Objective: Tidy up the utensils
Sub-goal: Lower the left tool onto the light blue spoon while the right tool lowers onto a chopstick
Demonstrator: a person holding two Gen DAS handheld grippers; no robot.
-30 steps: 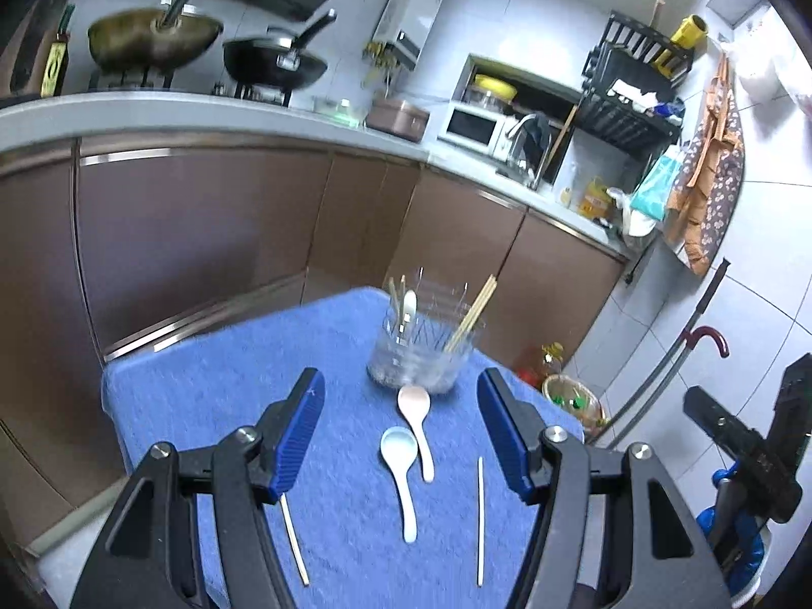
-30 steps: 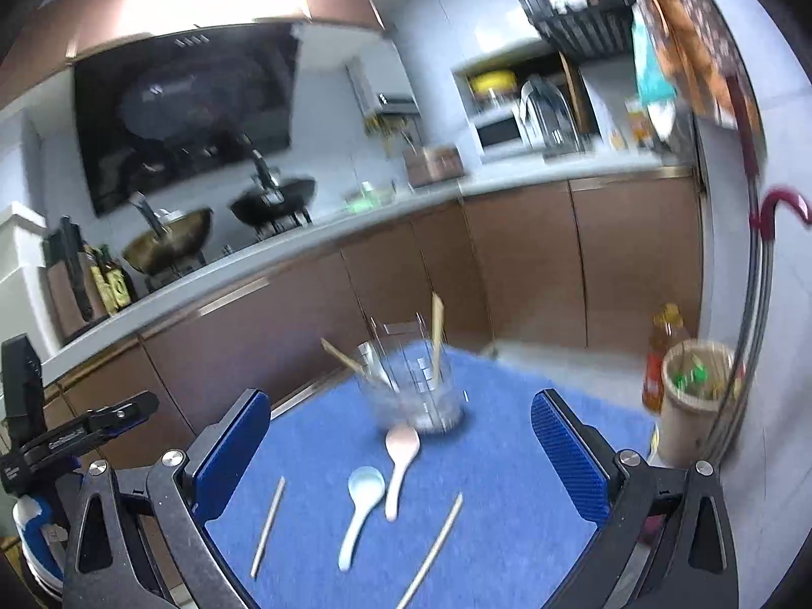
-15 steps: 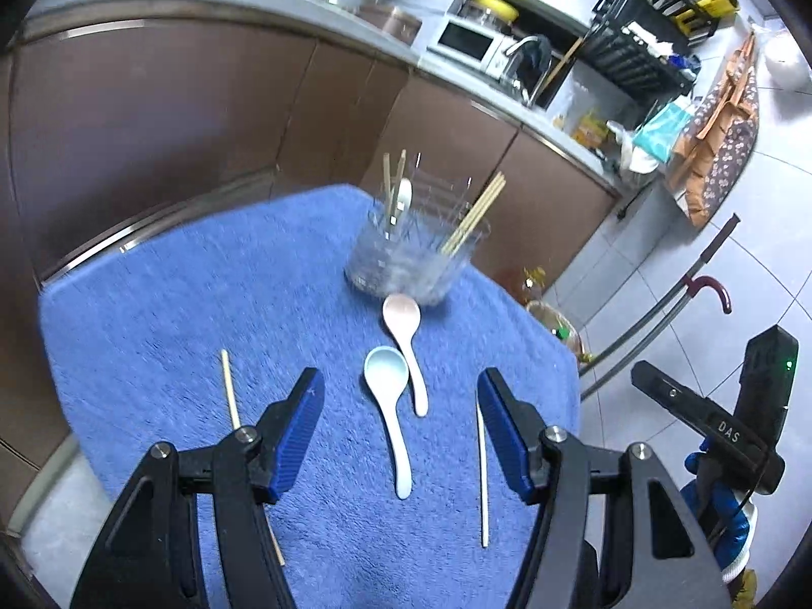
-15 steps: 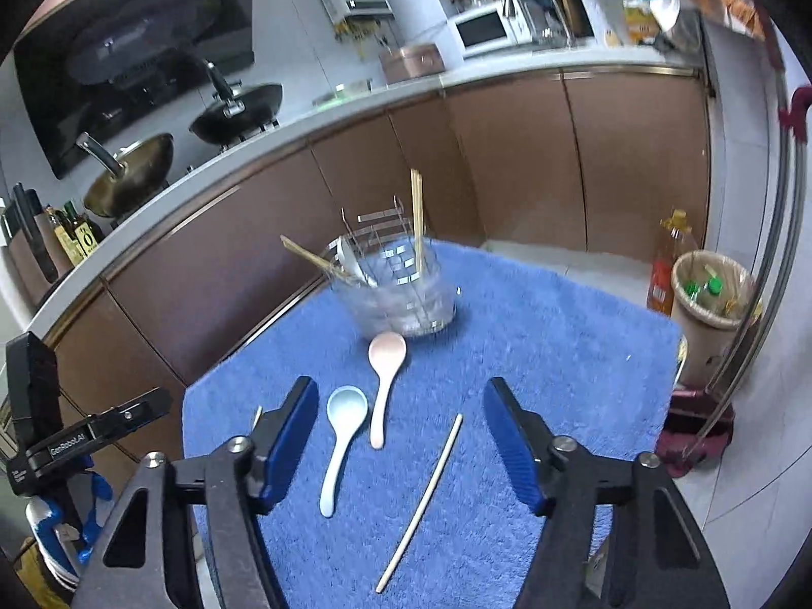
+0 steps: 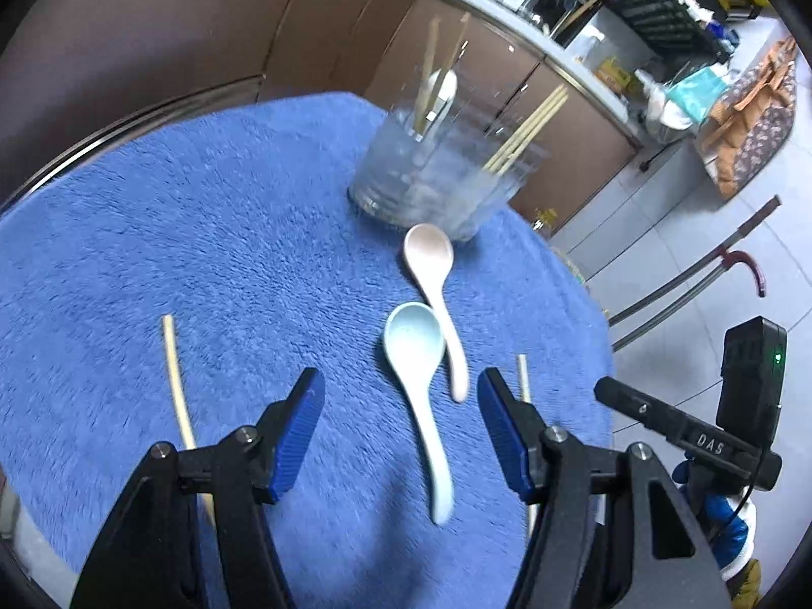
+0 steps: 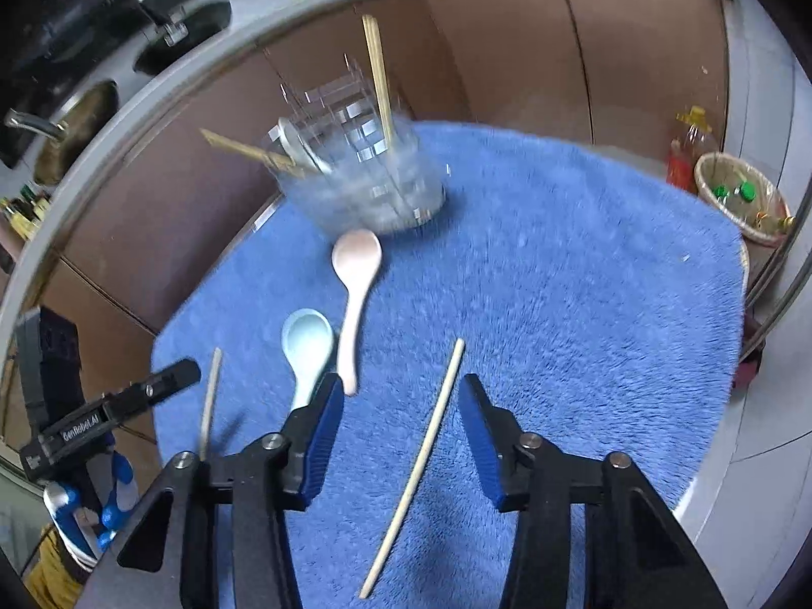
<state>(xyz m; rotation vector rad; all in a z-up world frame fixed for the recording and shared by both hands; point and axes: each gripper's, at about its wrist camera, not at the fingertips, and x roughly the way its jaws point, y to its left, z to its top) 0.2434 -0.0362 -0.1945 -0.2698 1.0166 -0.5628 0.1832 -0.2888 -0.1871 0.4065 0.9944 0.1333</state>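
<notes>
On the blue towel (image 6: 583, 304), the right gripper (image 6: 401, 408) is closing with a loose chopstick (image 6: 421, 462) between its jaws, pads not yet touching. It could roll aside or sink into the pile and be missed. The left gripper (image 5: 401, 408) stands apart over the pale blue spoon (image 5: 418, 380), whose bowl seems to touch the pink spoon (image 5: 439, 294); lifting one may drag the other. Beyond stands the clear holder (image 6: 355, 188).

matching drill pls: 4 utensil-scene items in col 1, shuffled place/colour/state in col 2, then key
1. pink spoon
2. blue spoon
3. clear holder
4. right gripper

A. straddles a loose chopstick, jaws closing
B. bowl nearest the holder
C. upright, chopsticks standing inside
D. lies left of the pink one

Pairs: 1-B, 2-D, 3-C, 4-A
</notes>
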